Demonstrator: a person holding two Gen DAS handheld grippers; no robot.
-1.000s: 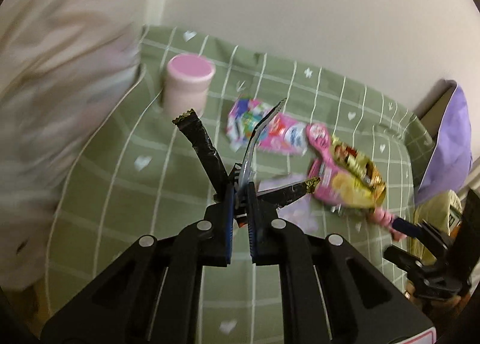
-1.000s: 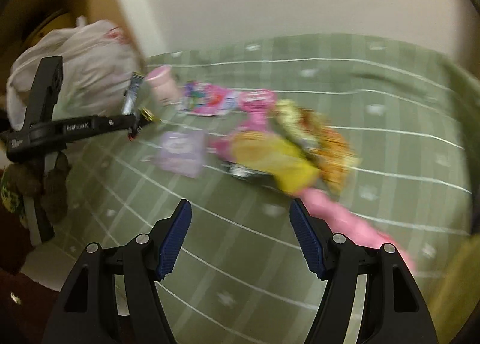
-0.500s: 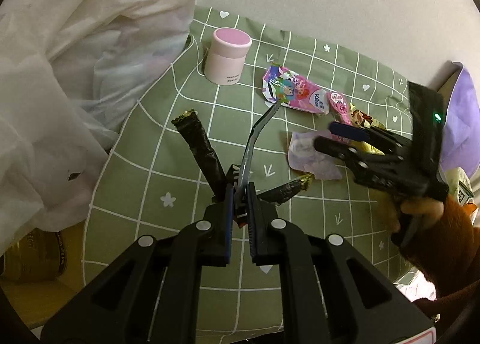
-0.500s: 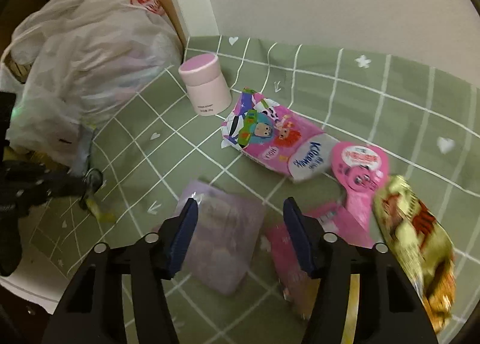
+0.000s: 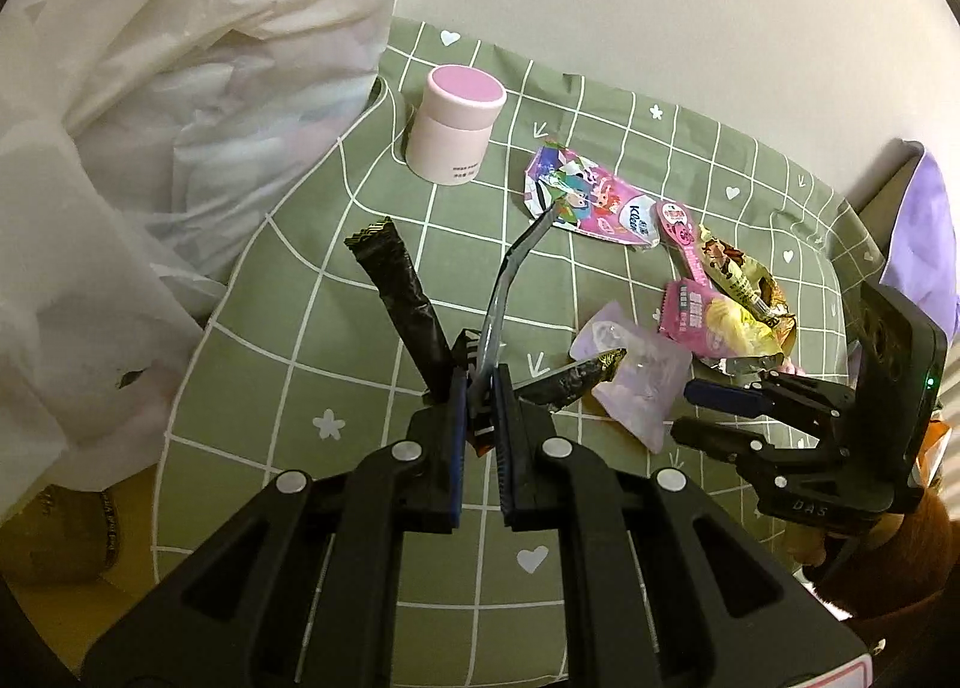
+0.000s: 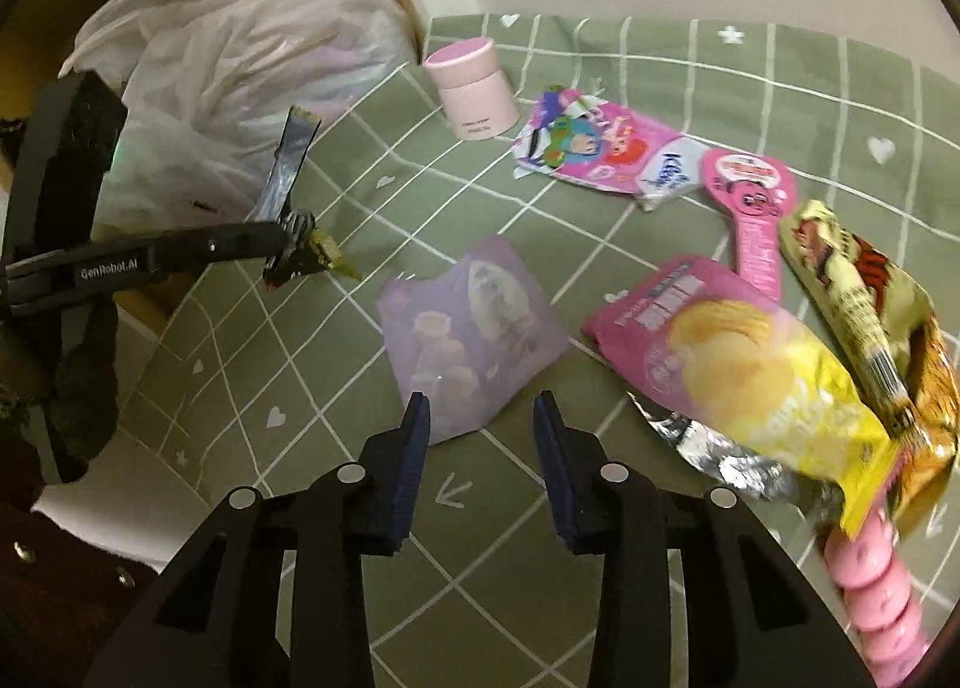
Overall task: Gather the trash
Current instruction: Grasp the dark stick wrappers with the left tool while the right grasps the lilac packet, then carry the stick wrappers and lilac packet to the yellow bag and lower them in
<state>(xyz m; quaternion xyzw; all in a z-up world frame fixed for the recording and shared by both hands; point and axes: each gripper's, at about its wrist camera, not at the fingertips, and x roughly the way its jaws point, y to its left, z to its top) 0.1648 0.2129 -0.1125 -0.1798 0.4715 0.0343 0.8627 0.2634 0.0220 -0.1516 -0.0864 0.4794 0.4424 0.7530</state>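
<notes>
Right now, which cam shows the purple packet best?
Right wrist: the purple packet lies whole and unobstructed just ahead of the open right claw. In the left wrist view it is smaller and partly hidden behind a held wrapper.

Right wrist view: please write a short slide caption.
Open right gripper approaches a flat lilac plastic wrapper on the green checked cloth.

Wrappers (image 6: 606, 156) and jar (image 5: 457, 124) on green cloth (image 5: 288, 388)

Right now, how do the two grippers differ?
The left gripper is shut on a bunch of wrappers; the right gripper is open and empty. The left one is held up off the green cloth, while the right one straddles the purple packet. Both have blue pads.
</notes>
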